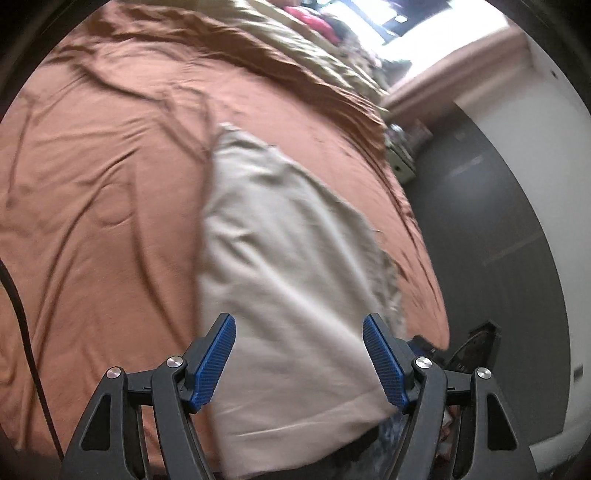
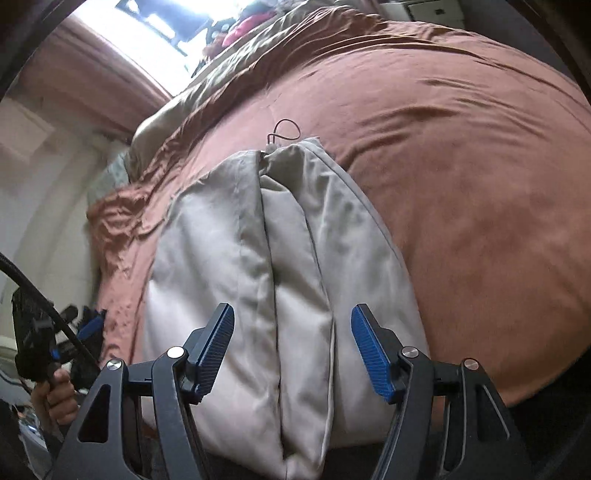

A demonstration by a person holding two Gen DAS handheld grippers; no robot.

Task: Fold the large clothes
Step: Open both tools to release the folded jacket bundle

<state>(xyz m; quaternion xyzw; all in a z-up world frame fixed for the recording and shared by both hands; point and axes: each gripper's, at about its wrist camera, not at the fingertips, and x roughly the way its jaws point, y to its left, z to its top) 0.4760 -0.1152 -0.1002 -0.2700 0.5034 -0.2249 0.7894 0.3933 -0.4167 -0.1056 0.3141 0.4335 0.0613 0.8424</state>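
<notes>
A beige garment (image 1: 288,266) lies folded lengthwise on the rust-brown bed sheet (image 1: 103,206). In the right wrist view the garment (image 2: 280,280) shows several long folds and a drawstring loop (image 2: 284,129) at its far end. My left gripper (image 1: 299,360) is open and empty, hovering over the garment's near end, blue pads (image 1: 218,363) apart. My right gripper (image 2: 293,352) is open and empty above the near end of the garment. The left gripper (image 2: 79,332), held in a hand (image 2: 55,398), shows at the left of the right wrist view.
The sheet (image 2: 461,192) covers the bed. An olive blanket (image 1: 295,40) and a red item (image 1: 314,22) lie at the far end. The bed's edge drops to dark floor (image 1: 480,221) on the right. A black cable (image 1: 22,314) hangs at left.
</notes>
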